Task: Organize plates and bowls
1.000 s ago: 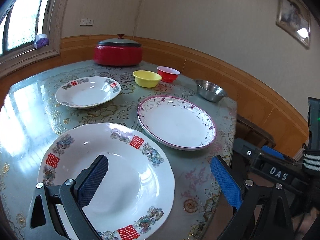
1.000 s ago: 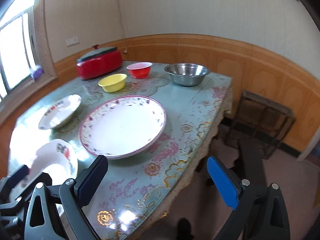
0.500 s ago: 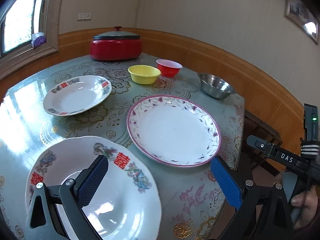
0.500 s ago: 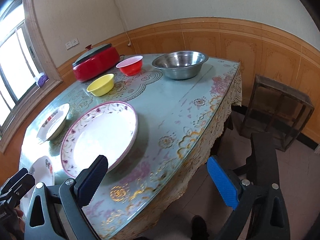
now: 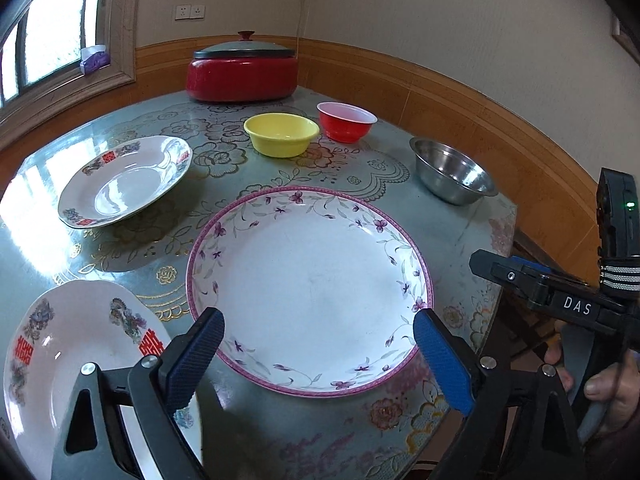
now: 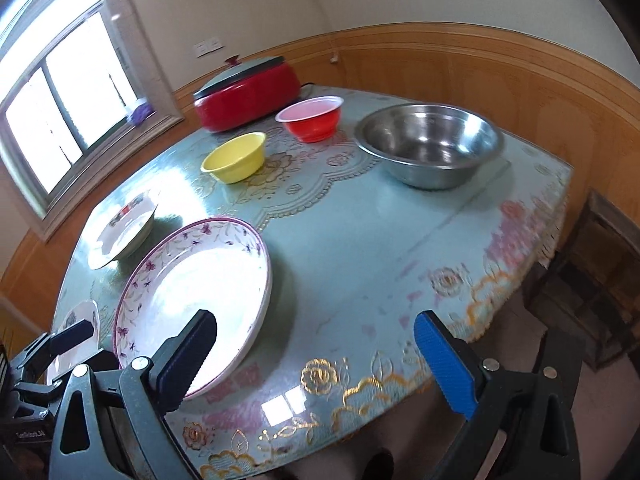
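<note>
Over the past second the left gripper (image 5: 316, 356), jaws spread and empty, had swung from the red-character plate (image 5: 76, 356) to the adjacent purple-rimmed plate (image 5: 310, 272), apparently the next pickup, while the right gripper (image 6: 316, 356) hovered agape beside that plate.

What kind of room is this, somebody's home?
Probably a home dining room: a table under a flowery cloth set with plates and bowls, a red lidded cooking pot, wood-panelled walls and a window.
</note>
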Motion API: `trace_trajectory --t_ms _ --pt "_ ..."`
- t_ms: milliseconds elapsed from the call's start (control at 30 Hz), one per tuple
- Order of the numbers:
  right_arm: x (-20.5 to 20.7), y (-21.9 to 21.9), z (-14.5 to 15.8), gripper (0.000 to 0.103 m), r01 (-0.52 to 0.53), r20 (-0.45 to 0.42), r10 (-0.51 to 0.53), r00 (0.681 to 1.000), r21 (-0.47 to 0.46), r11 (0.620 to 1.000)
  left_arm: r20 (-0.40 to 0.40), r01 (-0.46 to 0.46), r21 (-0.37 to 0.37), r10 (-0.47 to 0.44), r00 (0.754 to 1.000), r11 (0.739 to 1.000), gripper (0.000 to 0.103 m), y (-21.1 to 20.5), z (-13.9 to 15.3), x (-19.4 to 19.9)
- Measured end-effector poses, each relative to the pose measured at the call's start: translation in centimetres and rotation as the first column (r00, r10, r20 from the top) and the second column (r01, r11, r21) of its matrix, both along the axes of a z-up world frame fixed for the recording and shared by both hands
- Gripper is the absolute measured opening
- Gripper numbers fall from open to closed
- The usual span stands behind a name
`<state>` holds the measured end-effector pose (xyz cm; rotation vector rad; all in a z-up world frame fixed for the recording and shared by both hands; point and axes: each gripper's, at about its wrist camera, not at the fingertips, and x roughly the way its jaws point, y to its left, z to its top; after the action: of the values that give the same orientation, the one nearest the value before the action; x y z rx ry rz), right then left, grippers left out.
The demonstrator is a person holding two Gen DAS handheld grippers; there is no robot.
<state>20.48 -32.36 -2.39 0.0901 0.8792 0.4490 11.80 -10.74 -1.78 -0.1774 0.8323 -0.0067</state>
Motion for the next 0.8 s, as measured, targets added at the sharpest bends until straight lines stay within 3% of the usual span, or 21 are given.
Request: trace_trajectory --t_ms 100,167,200,267,433,533,600,800 --pt "1.4 1.2 -0.4 0.079 -0.105 -0.002 0.105 0.994 -0.020 0.994 -0.011 -0.035 -0.009 0.034 0.999 0.999 0.077 -0.4 -0.4 0.2" --pt "2.5 2.0 -0.7 0.053 -0.168 -0.015 0.168 0.986 -0.022 0.985 -0.020 -0.044 -0.006 0.044 0.999 0.999 0.064 -0.9 -0.7 0.1" --pt "3.1 2.3 -0.9 0.049 -0.201 -0.025 0.201 0.979 -0.016 0.979 -0.024 -0.047 -0.004 0.047 0.999 0.999 0.058 -1.1 -0.8 0.0" --pt "4.1 3.1 -1.1 0.043 -0.265 -0.036 0.265 0.964 -0.012 0.964 -0.031 -0.071 0.003 0.071 0.997 0.997 0.058 -1.4 -0.9 -0.4" --pt "6.3 6.3 -1.6 0.043 -0.436 -0.057 0.433 0.900 -0.062 0.898 -0.055 -0.133 -0.007 0.133 0.990 0.991 0.056 -1.2 -1.4 -1.6" --pt "7.7 8.2 -2.3 0.043 -0.492 -0.073 0.487 0.870 -0.096 0.865 -0.071 -0.140 0.003 0.140 0.988 0.990 0.047 -1.3 -1.4 -2.6" --pt "8.4 9.2 -2.9 0.043 -0.503 -0.084 0.496 0.864 -0.131 0.854 -0.080 -0.135 0.010 0.135 0.988 0.991 0.044 -1.2 -1.5 -3.3" --pt "9.1 10.5 -3.9 0.023 -0.512 -0.096 0.503 0.859 -0.194 0.837 -0.108 -0.070 -0.014 0.068 0.992 0.997 0.035 -0.9 -2.9 -3.5"
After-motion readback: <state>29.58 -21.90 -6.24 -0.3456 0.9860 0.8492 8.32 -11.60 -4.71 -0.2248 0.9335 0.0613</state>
